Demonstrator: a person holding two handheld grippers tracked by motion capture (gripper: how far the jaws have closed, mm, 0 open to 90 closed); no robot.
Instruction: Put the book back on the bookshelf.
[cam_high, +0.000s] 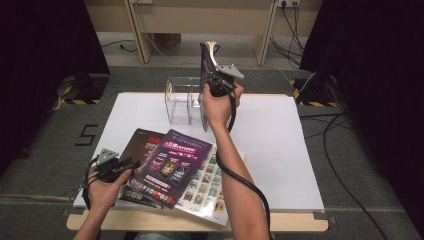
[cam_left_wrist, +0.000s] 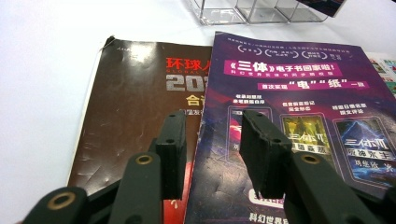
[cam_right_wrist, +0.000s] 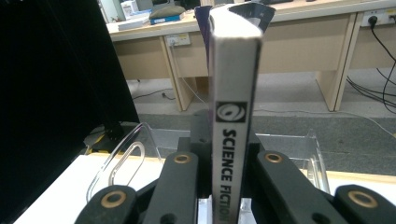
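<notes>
The right gripper (cam_high: 216, 75) is clamping a science fiction magazine (cam_right_wrist: 232, 121) upright above the clear rack (cam_high: 181, 102), not yet slotted in, while the left gripper (cam_left_wrist: 212, 154) is hovering open over three magazines (cam_high: 172, 167) waiting on the white tabletop (cam_high: 280, 150), with desks (cam_right_wrist: 299, 32) and dark curtains (cam_high: 40, 60) behind.

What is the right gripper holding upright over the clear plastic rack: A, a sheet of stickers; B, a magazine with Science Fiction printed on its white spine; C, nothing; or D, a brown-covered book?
B: the right gripper is shut on the magazine, its white spine reading Science Fiction, above the clear plastic rack.
</notes>
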